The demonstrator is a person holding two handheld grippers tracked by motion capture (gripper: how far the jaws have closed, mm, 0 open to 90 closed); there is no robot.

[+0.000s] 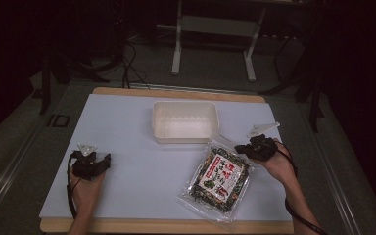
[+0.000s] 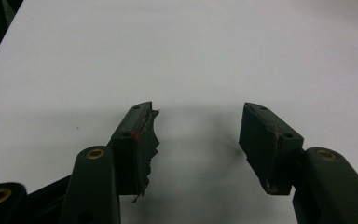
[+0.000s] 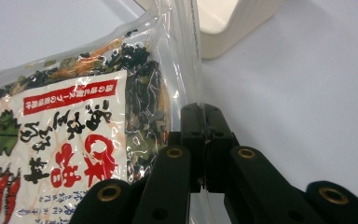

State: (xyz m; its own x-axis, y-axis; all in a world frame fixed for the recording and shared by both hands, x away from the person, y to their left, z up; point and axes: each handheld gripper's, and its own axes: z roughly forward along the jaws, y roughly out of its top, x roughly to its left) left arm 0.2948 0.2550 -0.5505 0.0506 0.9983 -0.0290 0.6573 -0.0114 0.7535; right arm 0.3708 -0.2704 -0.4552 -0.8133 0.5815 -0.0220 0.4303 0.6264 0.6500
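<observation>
One packet (image 1: 220, 179) is pinched at its clear edge by the right gripper (image 1: 239, 147), beside one white tub (image 1: 185, 121) on the tabletop (image 1: 127, 147). The left gripper (image 2: 196, 135) is held wide open, nothing in it.

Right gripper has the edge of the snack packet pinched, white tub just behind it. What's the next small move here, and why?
Probably lift the packet a little higher and carry it toward the white tub. The right gripper is shut on the packet's clear edge seal, most of the packet seems to lie on the table, and the tub stands open just beyond. The left gripper rests open, apart.
</observation>
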